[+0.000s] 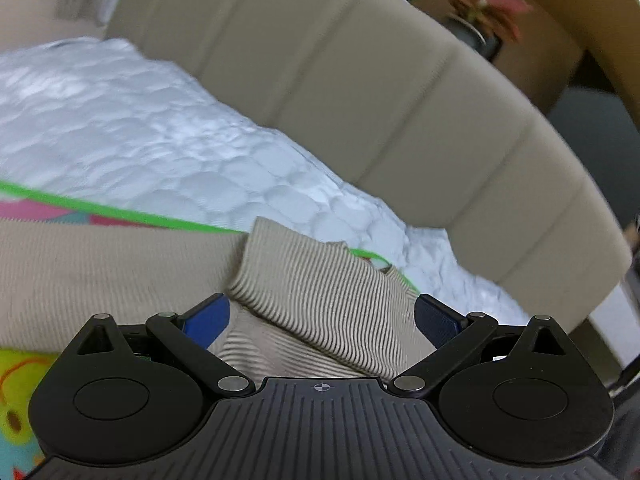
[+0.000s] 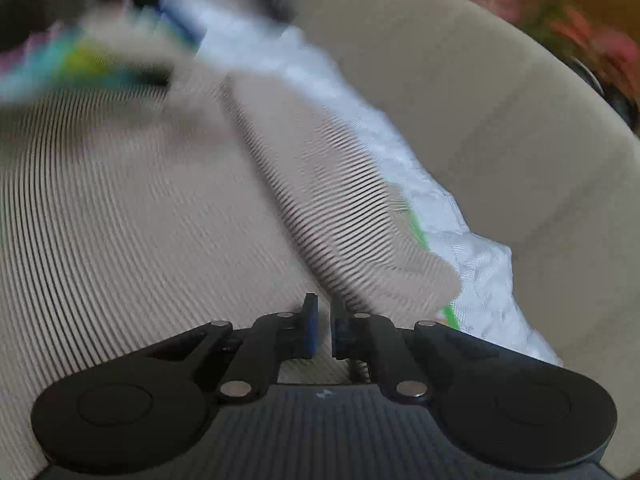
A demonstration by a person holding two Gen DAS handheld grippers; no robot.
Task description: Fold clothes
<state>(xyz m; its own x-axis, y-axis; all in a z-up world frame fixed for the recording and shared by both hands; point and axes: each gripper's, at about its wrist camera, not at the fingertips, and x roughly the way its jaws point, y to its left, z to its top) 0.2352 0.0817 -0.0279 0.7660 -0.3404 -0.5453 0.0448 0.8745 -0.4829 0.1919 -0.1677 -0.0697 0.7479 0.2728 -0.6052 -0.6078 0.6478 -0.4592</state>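
A beige ribbed knit garment [image 1: 120, 280] lies spread on the bed. Its folded sleeve [image 1: 320, 292] sits right between the blue pads [image 1: 208, 316] of my left gripper [image 1: 322, 318], which is open and close over the cloth without pinching it. In the blurred right wrist view the garment body [image 2: 120, 220] fills the left side. The sleeve [image 2: 340, 200] runs diagonally down to a cuff [image 2: 432, 280] on the right. My right gripper [image 2: 324, 328] hovers over the garment with its jaws shut to a narrow slit, and I see no cloth caught between them.
Under the garment lies a colourful mat with a green edge [image 1: 120, 212] on a white quilted cover [image 1: 160, 132]. A padded beige headboard [image 1: 360, 80] curves along the far side. Potted plants [image 1: 480, 4] stand behind it.
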